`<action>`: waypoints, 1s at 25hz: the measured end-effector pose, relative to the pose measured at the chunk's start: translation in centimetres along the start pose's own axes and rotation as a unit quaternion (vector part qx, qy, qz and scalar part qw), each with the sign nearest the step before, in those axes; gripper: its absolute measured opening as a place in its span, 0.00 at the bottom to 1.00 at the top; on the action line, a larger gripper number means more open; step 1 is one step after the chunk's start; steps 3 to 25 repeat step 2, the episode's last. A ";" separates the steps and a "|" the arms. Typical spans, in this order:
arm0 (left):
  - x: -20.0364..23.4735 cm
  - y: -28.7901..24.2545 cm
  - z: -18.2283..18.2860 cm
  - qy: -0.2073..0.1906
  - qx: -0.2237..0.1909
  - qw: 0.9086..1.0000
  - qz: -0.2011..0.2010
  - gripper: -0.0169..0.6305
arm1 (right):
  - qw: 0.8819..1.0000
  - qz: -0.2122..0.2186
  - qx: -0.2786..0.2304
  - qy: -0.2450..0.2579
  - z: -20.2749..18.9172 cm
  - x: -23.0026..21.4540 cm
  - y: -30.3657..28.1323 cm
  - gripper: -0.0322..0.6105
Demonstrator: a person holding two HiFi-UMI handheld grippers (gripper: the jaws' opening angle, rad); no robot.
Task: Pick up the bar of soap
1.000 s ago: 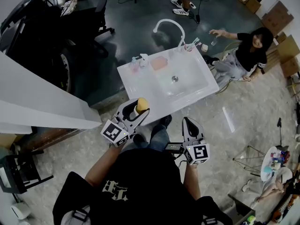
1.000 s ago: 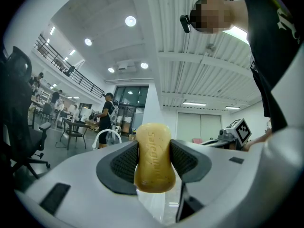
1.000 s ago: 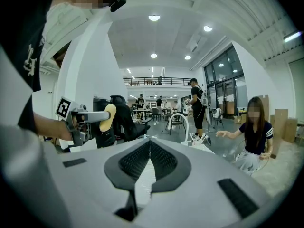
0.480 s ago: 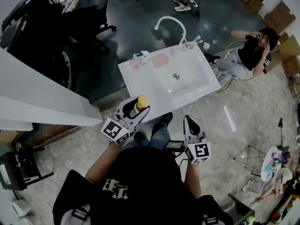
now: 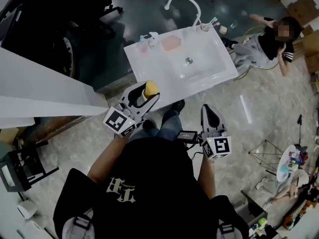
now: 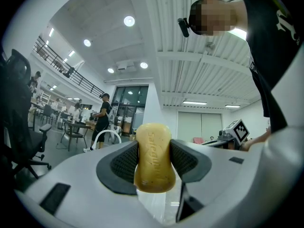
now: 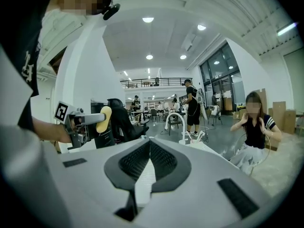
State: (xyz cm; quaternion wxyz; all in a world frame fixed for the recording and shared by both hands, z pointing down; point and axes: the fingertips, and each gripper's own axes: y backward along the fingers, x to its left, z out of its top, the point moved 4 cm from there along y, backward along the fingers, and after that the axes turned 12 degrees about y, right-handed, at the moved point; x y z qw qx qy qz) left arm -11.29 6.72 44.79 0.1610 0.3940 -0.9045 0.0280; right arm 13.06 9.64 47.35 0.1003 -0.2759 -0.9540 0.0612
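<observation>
A yellow bar of soap (image 6: 153,156) stands on end between the pads of my left gripper (image 6: 153,163), which is shut on it. In the head view the soap (image 5: 151,89) sits at the tip of the left gripper (image 5: 147,94), held over the near left corner of the white sink unit (image 5: 149,72). My right gripper (image 5: 209,114) hangs lower right, off the sink's front edge, with its jaws shut and nothing between them (image 7: 149,161). The right gripper view also shows the soap (image 7: 103,118) in the left gripper at its left.
A pink soap dish (image 5: 171,43) and small bottles (image 5: 148,38) stand at the sink's back edge beside a white faucet (image 5: 182,4). A person (image 5: 269,40) sits on the floor at the right. A white counter (image 5: 40,101) runs along the left.
Both grippers have risen slightly in the head view as the camera shifted. The soap stays clamped in the left gripper. The seated person lowered an arm.
</observation>
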 end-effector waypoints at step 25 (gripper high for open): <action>0.2 -1.0 0.1 -0.006 -0.005 1.000 -0.004 0.35 | 1.000 -0.009 -0.013 -0.006 0.3 -1.2 -0.3 0.06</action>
